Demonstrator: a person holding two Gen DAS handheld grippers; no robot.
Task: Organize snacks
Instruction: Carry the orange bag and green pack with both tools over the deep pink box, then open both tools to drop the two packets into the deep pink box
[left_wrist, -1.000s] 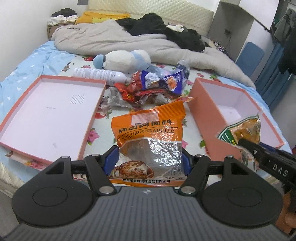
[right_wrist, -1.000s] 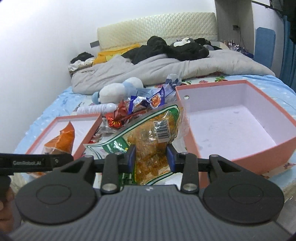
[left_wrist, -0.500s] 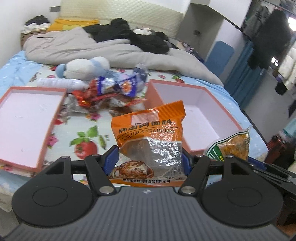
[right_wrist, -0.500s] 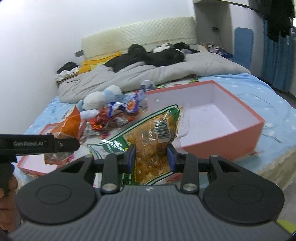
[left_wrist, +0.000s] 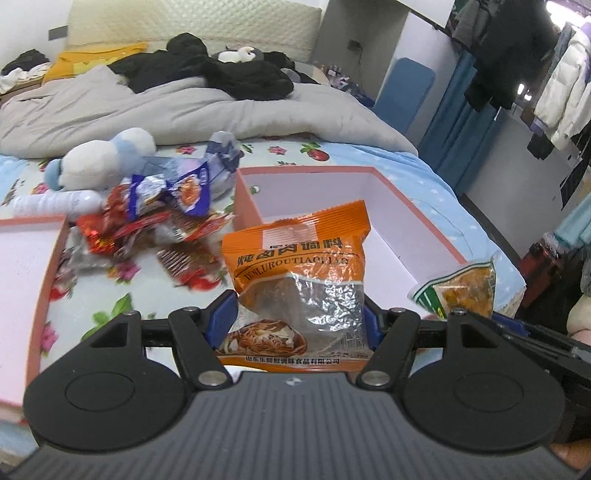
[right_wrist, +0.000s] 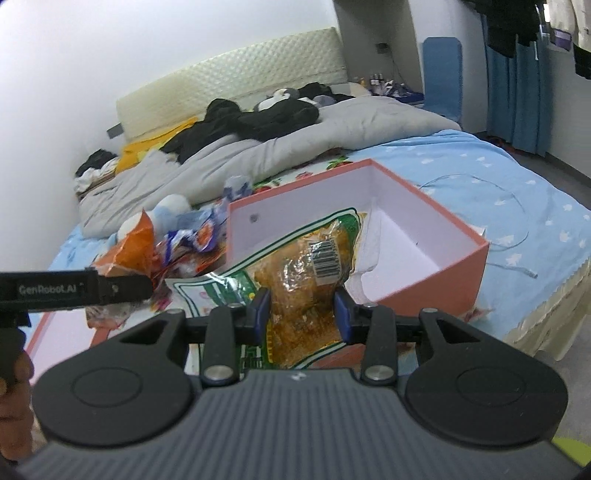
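The left tool (left_wrist: 297, 319) is clamped on an orange-and-clear crinkly seasoning packet (left_wrist: 299, 273), held up in front of the near-left corner of the deep salmon-pink cardboard box (left_wrist: 417, 206) on the bed. The right tool (right_wrist: 301, 312) grips a green-edged clear bag of orange snack (right_wrist: 306, 273) (barcode facing up) before that same box. Left of the box lies a heap of red and blue snack wrappers (left_wrist: 159, 218), then a shallow pink lid (left_wrist: 22, 266).
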